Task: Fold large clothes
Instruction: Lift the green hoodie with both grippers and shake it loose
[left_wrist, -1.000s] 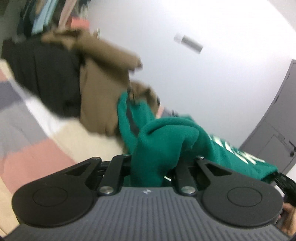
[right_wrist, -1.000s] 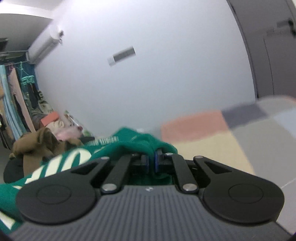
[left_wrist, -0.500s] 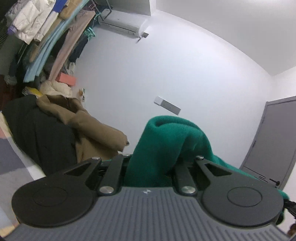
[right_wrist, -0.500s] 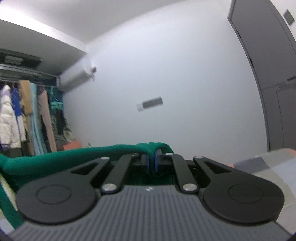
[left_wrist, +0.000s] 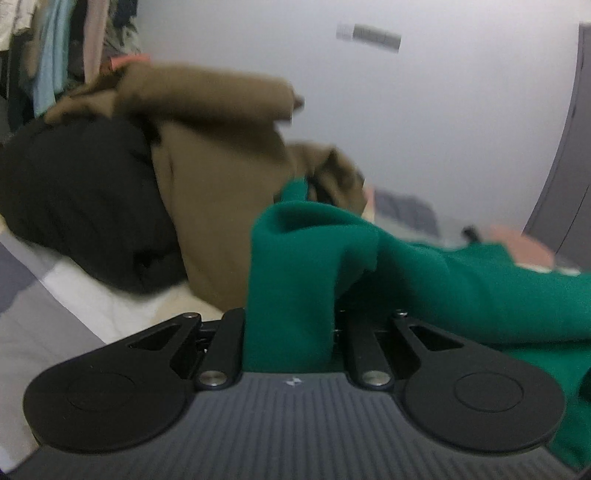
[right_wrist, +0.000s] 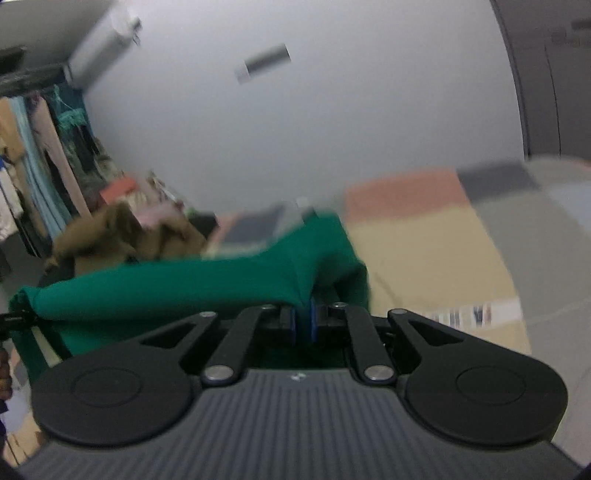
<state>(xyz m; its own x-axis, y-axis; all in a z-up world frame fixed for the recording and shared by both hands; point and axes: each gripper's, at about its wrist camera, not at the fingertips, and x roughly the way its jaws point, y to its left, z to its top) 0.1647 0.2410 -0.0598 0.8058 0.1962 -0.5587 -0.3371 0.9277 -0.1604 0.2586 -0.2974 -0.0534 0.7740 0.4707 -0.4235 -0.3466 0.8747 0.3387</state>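
A green garment (left_wrist: 424, 280) with white lettering hangs stretched between my two grippers above the bed. In the left wrist view a thick bunch of it fills the gap of my left gripper (left_wrist: 291, 325); the jaws are opening slightly with the cloth still wedged between them, and the pads are hidden by it. Seen from the right wrist, the green garment (right_wrist: 184, 288) runs off to the left as a taut band. My right gripper (right_wrist: 303, 321) is shut on a thin fold of it, pinched between the blue pads (right_wrist: 291, 325).
A brown coat (left_wrist: 221, 177) lies heaped on a black garment (left_wrist: 81, 192) at the far left of the patchwork bedspread (right_wrist: 424, 240). Behind them hangs a rack of clothes (right_wrist: 44, 166). A grey door (left_wrist: 569, 147) stands at the right, beside a white wall.
Both grippers rose with the green garment, so the views showed mostly wall, then came back down toward the bed. The garment stays gripped at both ends.
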